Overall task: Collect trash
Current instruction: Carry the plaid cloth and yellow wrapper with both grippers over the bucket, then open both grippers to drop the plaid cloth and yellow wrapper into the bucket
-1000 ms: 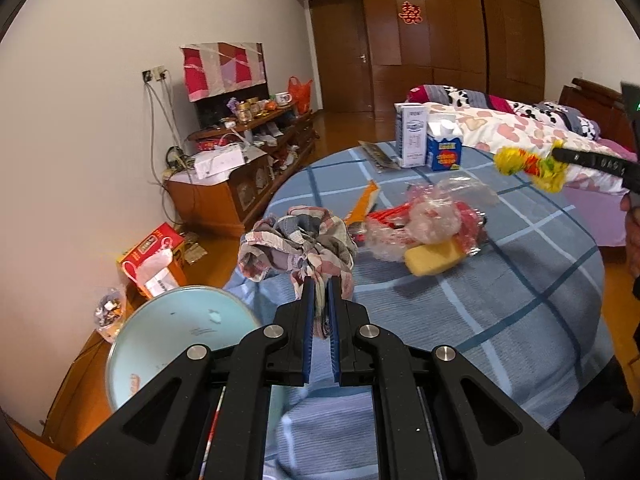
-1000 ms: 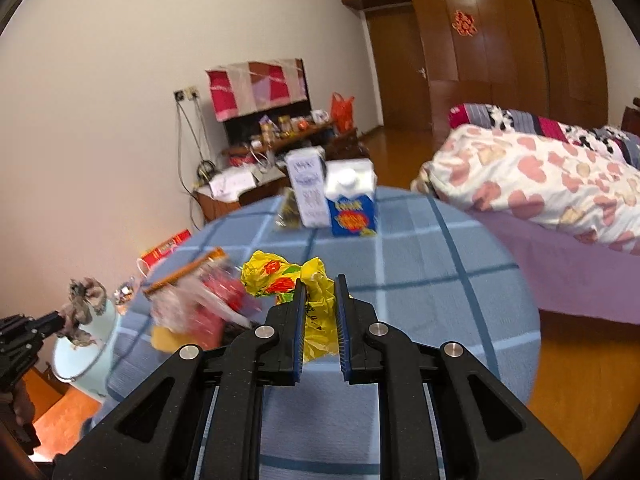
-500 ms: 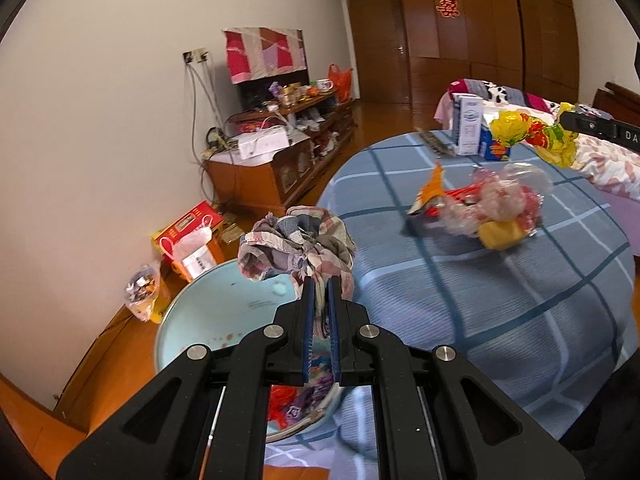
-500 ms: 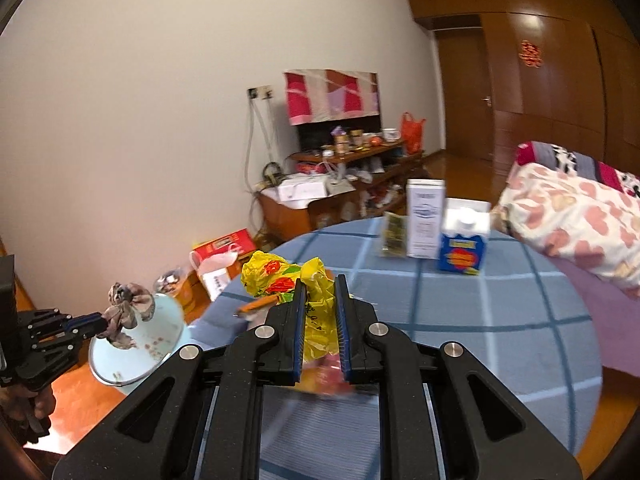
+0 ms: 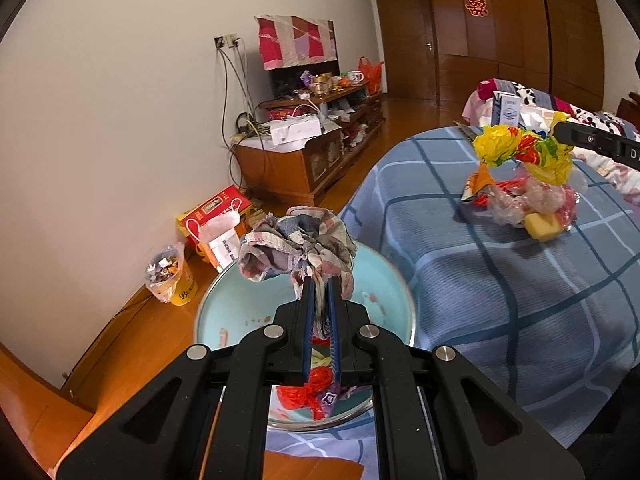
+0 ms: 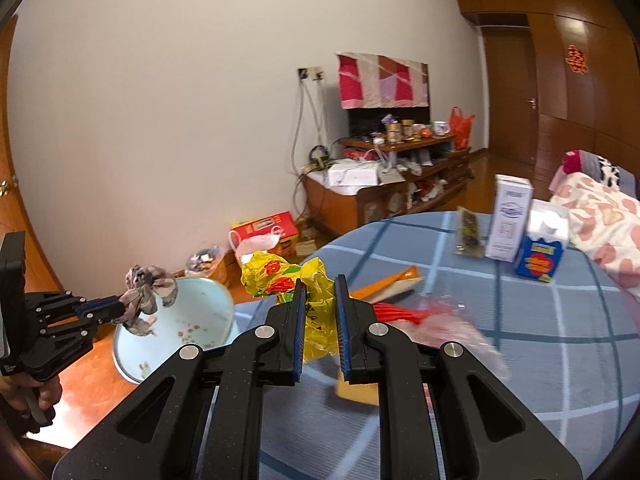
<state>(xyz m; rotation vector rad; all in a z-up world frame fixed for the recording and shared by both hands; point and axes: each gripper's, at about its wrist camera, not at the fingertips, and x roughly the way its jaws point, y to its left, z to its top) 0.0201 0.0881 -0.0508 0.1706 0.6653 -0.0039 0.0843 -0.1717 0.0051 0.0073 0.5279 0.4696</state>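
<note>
My left gripper [image 5: 320, 286] is shut on a crumpled plaid cloth [image 5: 296, 246] and holds it over a pale blue basin [image 5: 256, 308] that stands beside the table and has red wrappers [image 5: 308, 394] in it. My right gripper [image 6: 320, 284] is shut on a crumpled yellow wrapper with red print [image 6: 280, 276], held above the blue checked tablecloth [image 6: 520, 340]. The right wrist view also shows the left gripper [image 6: 116, 307], the cloth [image 6: 148, 294] and the basin [image 6: 200, 320] at the left. A heap of clear and red plastic with a yellow block [image 5: 532, 206] lies on the table.
Two cartons [image 6: 510, 220] and a dark packet [image 6: 468, 230] stand at the table's far side. A wooden TV cabinet [image 5: 308, 152] lines the wall. A red box [image 5: 216, 210] and a bag in a cup [image 5: 170, 274] sit on the floor. A bed [image 6: 600, 216] is at right.
Both grippers have swung left, from over the table toward the basin. The cloth now hangs over the basin. The yellow wrapper has travelled left across the table, nearer its left edge.
</note>
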